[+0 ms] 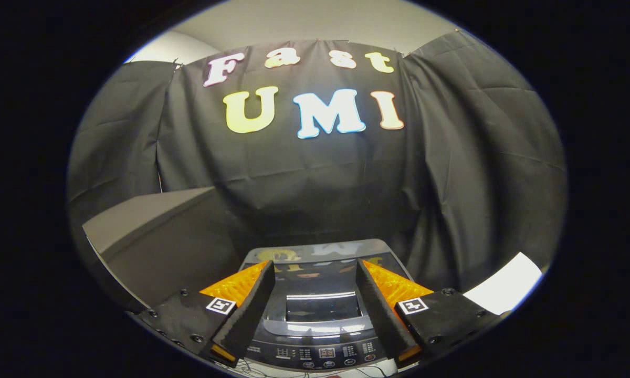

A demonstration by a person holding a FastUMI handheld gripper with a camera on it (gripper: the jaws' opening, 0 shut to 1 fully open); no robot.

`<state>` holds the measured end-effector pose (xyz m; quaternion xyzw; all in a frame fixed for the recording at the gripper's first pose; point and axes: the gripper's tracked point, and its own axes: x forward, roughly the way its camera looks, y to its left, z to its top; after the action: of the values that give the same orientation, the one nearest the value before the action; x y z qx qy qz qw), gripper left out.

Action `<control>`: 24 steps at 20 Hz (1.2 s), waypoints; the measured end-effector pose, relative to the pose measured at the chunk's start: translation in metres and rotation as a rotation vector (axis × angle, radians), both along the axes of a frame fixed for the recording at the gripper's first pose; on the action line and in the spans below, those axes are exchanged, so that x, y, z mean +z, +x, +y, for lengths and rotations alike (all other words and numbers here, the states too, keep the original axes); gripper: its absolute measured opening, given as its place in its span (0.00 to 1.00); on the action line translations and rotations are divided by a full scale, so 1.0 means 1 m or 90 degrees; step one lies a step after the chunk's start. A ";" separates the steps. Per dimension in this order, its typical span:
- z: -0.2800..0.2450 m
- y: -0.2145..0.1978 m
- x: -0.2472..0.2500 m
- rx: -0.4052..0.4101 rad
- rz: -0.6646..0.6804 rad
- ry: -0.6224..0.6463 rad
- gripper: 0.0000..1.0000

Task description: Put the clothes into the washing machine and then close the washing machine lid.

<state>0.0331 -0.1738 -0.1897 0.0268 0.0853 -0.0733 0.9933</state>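
Currently the tool (313, 268) hangs above the washing machine (315, 315) with its two fingers apart and nothing between them; the left finger (247, 310) and the right finger (380, 310) each carry a dark foam pad on the inner face, an orange ribbed panel on the outer face and a small square marker on the black mount behind; the washing machine, a top-loading unit, lies beneath the fingers and shows in the gap between them; its lid (320, 294) lies flat and closed over the tub opening, the dark glossy surface mirroring the booth wall, with a rectangular window (323, 307) in the lid midway between the two pads; the control panel (317, 353), a dark strip with rows of small buttons and a small display, runs along the edge of the machine nearest the tool, below the window; thin cables (257, 367) lie just beyond that edge, nearer than the panel; a grey box-like surface (147, 220) stands to the left of the machine and rises higher than its lid; a white patch (504, 289) shows to the right of the machine, past the right finger; whether any clothes are inside the machine cannot be told through the closed lid.
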 end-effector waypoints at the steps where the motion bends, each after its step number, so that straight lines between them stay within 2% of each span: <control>1: 0.003 -0.008 0.007 -0.004 -0.011 0.001 0.96; 9: 0.020 -0.100 0.064 -0.040 -0.099 0.009 0.96; 16: 0.039 -0.169 0.079 -0.048 -0.131 -0.023 0.96; 21: 0.051 -0.200 0.094 -0.049 -0.168 -0.050 0.96; 24: 0.053 -0.205 0.094 -0.054 -0.176 -0.044 0.96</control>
<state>-0.1724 -0.1204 -0.0956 0.0061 -0.0561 -0.1136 0.9919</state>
